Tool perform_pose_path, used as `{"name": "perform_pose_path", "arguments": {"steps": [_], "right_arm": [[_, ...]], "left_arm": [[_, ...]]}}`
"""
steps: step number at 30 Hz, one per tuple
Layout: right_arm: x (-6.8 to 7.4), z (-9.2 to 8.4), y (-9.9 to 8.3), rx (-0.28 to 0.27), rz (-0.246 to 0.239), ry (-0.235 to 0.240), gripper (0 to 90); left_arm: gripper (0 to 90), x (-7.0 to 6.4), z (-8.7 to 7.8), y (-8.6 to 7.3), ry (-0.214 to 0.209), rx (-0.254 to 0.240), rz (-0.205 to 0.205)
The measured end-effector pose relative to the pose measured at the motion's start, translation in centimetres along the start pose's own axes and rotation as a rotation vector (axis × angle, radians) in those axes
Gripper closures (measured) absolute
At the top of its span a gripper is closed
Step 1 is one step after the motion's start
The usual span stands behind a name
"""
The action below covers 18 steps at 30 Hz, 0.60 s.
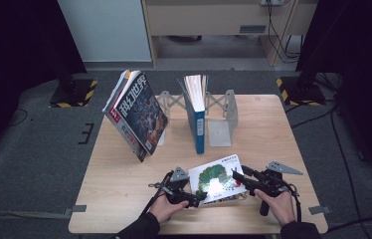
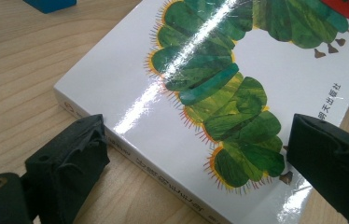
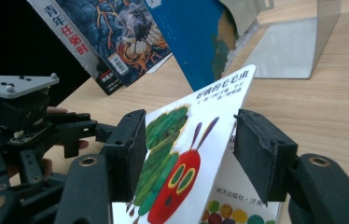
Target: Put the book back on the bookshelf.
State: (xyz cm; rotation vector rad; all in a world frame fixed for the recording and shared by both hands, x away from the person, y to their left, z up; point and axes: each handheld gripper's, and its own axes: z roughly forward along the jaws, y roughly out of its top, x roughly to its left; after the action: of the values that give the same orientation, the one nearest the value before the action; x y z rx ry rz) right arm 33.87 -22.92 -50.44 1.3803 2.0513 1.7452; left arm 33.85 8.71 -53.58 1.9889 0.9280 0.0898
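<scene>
A white picture book (image 1: 219, 177) with a green caterpillar on its cover lies near the table's front edge. My left gripper (image 1: 197, 197) is at its near left corner. In the left gripper view the open jaws (image 2: 196, 135) straddle that corner of the book (image 2: 130, 84), one pad beside the spine and the other over the cover. My right gripper (image 1: 238, 175) is at the book's right edge. In the right gripper view the front cover (image 3: 186, 140) is tilted up between the open jaws (image 3: 189, 135), and the inner page shows beneath it.
A magazine (image 1: 137, 112) leans at the back left of the wooden table (image 1: 119, 169). A blue book (image 1: 197, 114) stands upright between folding metal bookends (image 1: 221, 119). Bare tabletop lies left of the picture book. The person's hands sit at the front edge.
</scene>
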Motion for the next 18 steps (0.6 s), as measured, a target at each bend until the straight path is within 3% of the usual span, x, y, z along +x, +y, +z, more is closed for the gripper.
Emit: {"name": "perform_pose_path", "arguments": {"steps": [3, 8, 18], "right_arm": [[-0.1, 0.0, -0.1, 0.018, -0.003, 0.003, 46.1], [0.2, 0.7, -0.5, 0.109, -0.022, 0.026, 47.5], [-0.3, 1.5, -0.6, 0.166, -0.019, 0.047, 55.7]], "left_arm": [[4.4, 0.1, -0.1, 0.0, -0.006, 0.001, -0.007], [3.7, 0.1, 0.0, -0.1, -0.014, 0.008, -0.014], [2.2, 0.1, 0.0, -0.1, -0.022, 0.025, -0.015]]}}
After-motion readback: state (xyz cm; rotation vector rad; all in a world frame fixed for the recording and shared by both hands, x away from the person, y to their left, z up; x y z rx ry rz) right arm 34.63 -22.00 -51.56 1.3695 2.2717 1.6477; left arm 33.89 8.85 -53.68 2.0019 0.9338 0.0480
